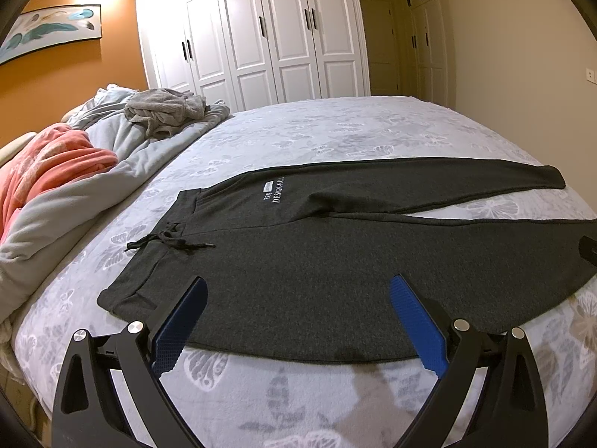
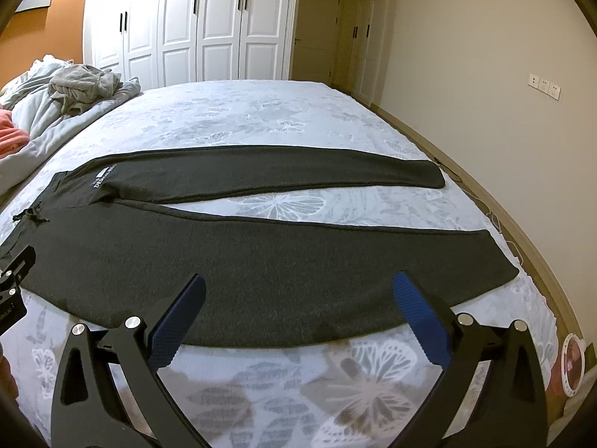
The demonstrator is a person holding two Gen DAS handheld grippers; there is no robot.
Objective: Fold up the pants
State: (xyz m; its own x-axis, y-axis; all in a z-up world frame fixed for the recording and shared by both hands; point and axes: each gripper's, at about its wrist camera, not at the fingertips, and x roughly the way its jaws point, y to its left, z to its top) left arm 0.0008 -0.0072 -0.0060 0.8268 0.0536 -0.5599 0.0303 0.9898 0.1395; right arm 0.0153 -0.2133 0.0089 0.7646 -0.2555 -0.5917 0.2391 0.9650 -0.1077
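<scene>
Jaws spread, pants (image 2: 261, 261) flat on bed (image 2: 261, 112)

A bed (image 1: 335, 130) covered by a pale grey sheet printed with butterflies fills the room's middle. At its left side lie a rumpled grey duvet (image 1: 112, 156), a coral-pink blanket (image 1: 56, 160) and a crumpled grey garment (image 1: 168, 106) (resting on the duvet). Behind stands a white panelled wardrobe (image 1: 253, 30). A feather picture (image 1: 48, 28) hangs on the orange wall (image 1: 74, 71). Wall sockets (image 2: 544, 86) sit on the cream wall at right.
</scene>
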